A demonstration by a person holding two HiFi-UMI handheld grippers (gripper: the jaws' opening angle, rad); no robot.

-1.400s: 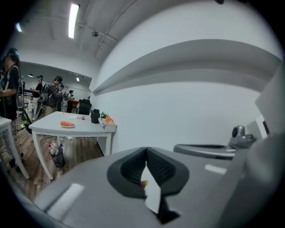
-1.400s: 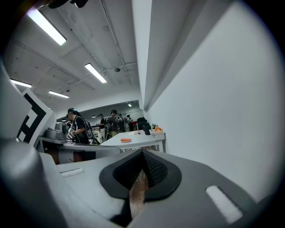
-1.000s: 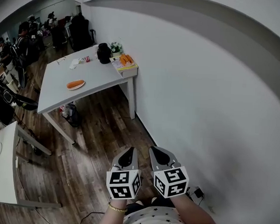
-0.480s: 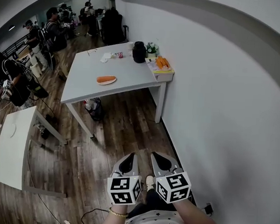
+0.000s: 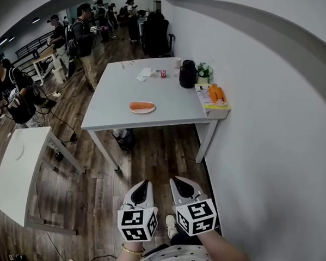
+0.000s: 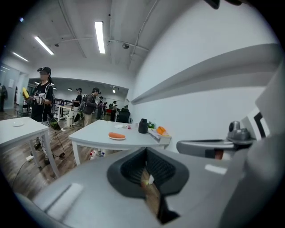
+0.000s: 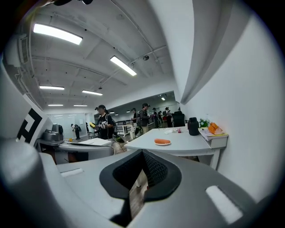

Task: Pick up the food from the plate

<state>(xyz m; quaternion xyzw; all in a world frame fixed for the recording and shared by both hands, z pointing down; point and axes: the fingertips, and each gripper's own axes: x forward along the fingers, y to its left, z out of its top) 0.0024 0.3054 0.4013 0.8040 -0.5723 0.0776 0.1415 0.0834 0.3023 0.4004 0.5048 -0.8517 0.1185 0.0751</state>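
Note:
An orange piece of food lies on a small white plate near the front of a grey table. The same plate appears far ahead in the left gripper view and the right gripper view. My left gripper and right gripper are held side by side close to my body, over the wooden floor and well short of the table. Both are shut with nothing between the jaws.
At the table's far end stand a black jug, a small flower pot and some litter. Orange items sit on a side shelf against the white wall at the right. A white table stands left; people stand behind.
The table with the plate has come nearer and shifted toward the middle of the head view. Both grippers stay shut in the same place before my body.

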